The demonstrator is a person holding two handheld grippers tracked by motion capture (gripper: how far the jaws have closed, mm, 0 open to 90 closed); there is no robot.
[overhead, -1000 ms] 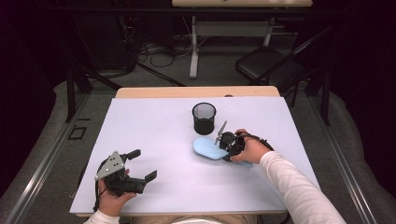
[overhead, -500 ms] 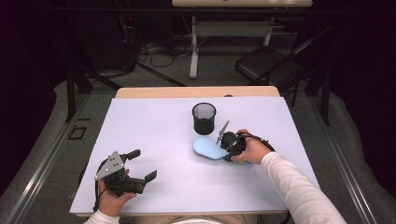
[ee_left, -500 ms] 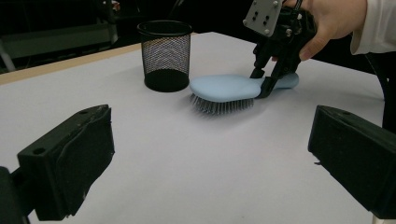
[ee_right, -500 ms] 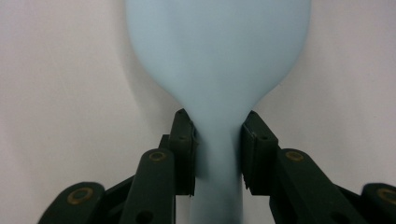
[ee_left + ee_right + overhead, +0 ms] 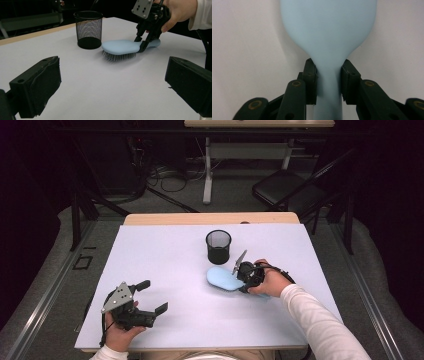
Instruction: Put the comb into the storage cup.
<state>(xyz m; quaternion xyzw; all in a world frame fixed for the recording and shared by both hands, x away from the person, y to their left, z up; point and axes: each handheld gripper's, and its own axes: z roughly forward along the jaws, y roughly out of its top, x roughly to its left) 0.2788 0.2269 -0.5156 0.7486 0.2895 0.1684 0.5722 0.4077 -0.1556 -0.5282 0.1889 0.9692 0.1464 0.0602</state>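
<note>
Hairbrush: we see a light blue hairbrush (image 5: 122, 46) lying bristles down on the white table (image 5: 165, 255), near the middle, with its handle pointing toward the person's right hand.
Position of brush: it is just beside the black mesh cup (image 5: 218, 246), a little nearer to the person, and we judge the two do not touch.
Right gripper: the right gripper (image 5: 143, 43) comes down from above and its jaws are clenched on the narrow neck of the brush, where the handle meets the head; in the right gripper view both pads (image 5: 312, 75) press on the blue plastic.
Left gripper: the left gripper (image 5: 150, 297) rests near the front left part of the table, well apart from the brush, with its jaws released and nothing between them.
Step in hand: we judge that the grasp is made and the lift is not yet begun, because the bristles are on the table.
Next move: we think the brush must be raised straight up, then turned handle down over the mesh cup, with care that the head does not knock over the cup.
</note>
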